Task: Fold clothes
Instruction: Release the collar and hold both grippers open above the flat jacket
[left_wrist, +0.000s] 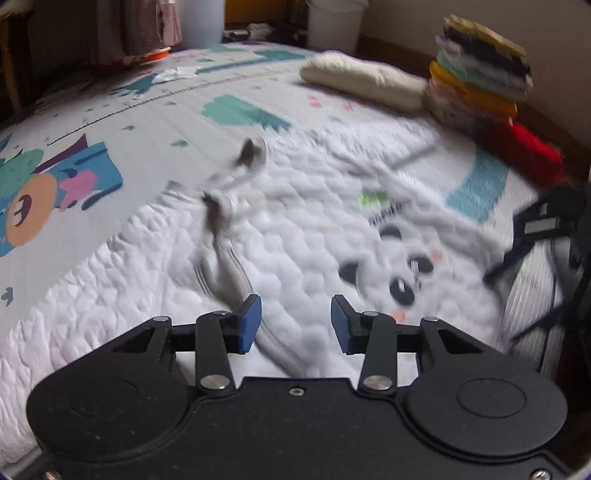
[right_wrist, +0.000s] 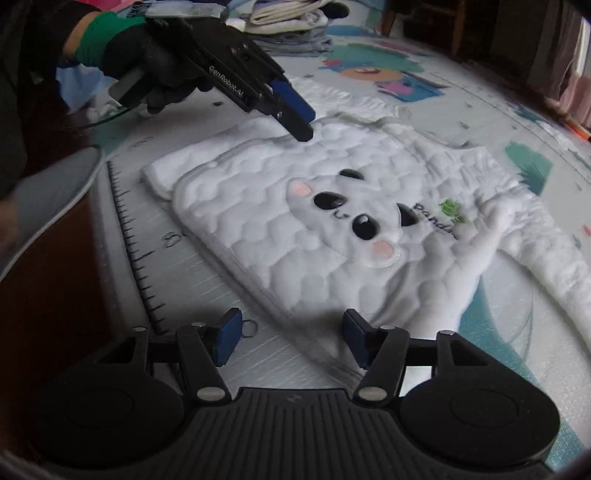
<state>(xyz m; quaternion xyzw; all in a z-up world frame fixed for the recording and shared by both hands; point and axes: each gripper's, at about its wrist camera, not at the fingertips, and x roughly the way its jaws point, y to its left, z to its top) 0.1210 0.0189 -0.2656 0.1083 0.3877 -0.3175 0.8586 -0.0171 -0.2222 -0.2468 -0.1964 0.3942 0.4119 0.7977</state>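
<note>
Your left gripper (left_wrist: 296, 322) hangs over the white quilted panda garment (right_wrist: 332, 229), its blue-padded fingers (left_wrist: 249, 322) spread wide with nothing between them; that view is blurred. In the right wrist view the same gripper (right_wrist: 301, 122) reaches in from the upper left of the frame, its tips at the garment's far edge, though you cannot tell from there whether they touch the cloth. Your gloved left hand (right_wrist: 159, 70) grips its handle. Your right gripper (right_wrist: 291, 341) sits at the bottom of its frame, fingers (right_wrist: 227, 339) likewise wide apart and holding nothing, poised over the garment's near edge. The garment lies spread on the printed play mat (right_wrist: 177, 280), panda face up in the centre of the right view, one sleeve (right_wrist: 554, 266) trailing to the right. In the upper right of the left wrist view, a stack of folded clothes (left_wrist: 480, 74) stands on the mat beside a cream roll (left_wrist: 362, 79) and a red item (left_wrist: 524, 147).
</note>
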